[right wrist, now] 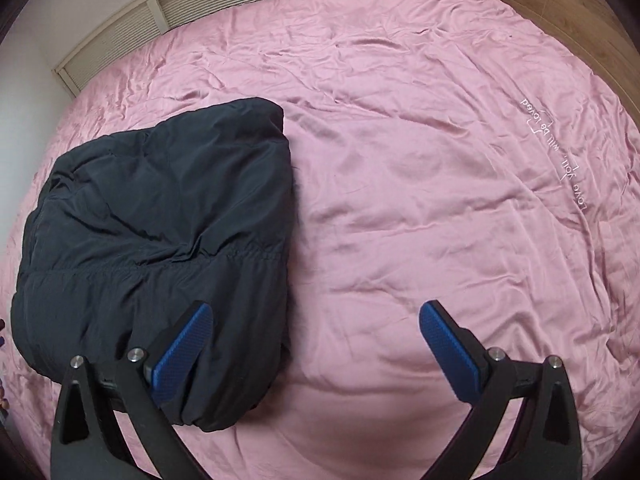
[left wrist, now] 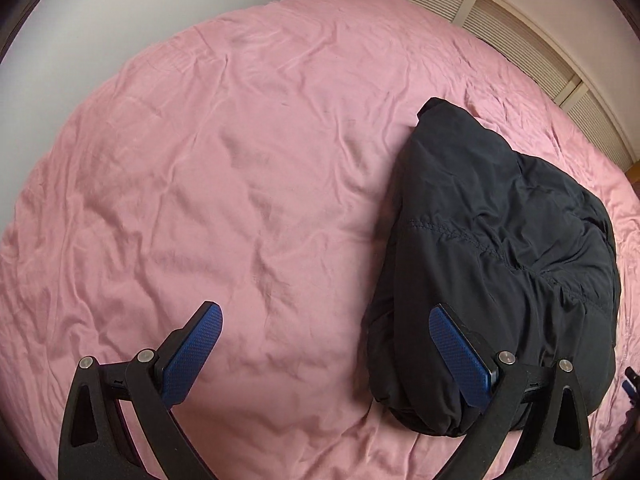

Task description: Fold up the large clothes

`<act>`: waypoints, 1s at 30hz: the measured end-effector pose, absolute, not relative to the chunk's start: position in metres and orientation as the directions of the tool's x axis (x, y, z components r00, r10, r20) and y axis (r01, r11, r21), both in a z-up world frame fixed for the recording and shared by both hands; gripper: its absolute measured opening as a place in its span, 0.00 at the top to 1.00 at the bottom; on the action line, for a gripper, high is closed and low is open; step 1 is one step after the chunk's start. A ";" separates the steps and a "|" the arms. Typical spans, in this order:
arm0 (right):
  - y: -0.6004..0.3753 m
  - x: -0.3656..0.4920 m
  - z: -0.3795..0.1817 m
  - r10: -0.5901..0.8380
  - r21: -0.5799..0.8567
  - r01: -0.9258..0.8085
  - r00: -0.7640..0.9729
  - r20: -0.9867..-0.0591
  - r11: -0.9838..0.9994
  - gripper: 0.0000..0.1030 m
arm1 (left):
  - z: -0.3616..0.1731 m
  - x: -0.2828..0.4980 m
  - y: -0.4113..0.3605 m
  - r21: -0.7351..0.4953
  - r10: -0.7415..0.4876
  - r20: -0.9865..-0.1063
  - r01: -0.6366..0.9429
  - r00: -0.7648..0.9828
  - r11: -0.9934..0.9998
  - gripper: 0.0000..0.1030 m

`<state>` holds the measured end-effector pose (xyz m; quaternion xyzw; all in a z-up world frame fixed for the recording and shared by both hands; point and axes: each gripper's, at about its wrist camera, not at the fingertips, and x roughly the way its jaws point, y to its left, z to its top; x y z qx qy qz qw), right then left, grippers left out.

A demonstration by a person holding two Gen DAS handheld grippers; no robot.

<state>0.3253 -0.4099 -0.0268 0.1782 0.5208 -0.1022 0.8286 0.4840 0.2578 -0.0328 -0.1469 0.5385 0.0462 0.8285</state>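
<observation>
Folded jacket [left wrist: 492,248] beside hand-held gripper [left wrist: 326,332]

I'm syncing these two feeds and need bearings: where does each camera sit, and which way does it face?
Left wrist: sits on the left gripper, looking forward and down over the pink bedsheet; open jaws show, dark folded jacket at right.
Right wrist: sits on the right gripper, facing likewise; open jaws show, jacket at left, white lettering at right.
Shared: the jacket, the sheet, and the louvred panels behind the bed.
</observation>
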 end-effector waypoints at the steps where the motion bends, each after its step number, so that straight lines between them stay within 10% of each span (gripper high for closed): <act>1: -0.411 0.325 -0.029 0.038 0.220 0.363 0.447 -0.894 0.906 0.00 | -0.035 0.484 0.258 -0.202 -0.089 -0.906 -0.240 0.414 0.950 0.01; 20: -0.422 0.350 -0.051 0.164 0.382 0.368 0.502 -0.849 0.848 0.00 | -0.054 0.522 0.274 -0.293 -0.140 -0.888 -0.305 0.438 0.906 0.01; 30: -0.415 0.372 -0.088 0.377 0.564 0.335 0.483 -0.791 0.755 0.00 | -0.081 0.554 0.255 -0.491 -0.376 -0.836 -0.236 0.400 0.839 0.01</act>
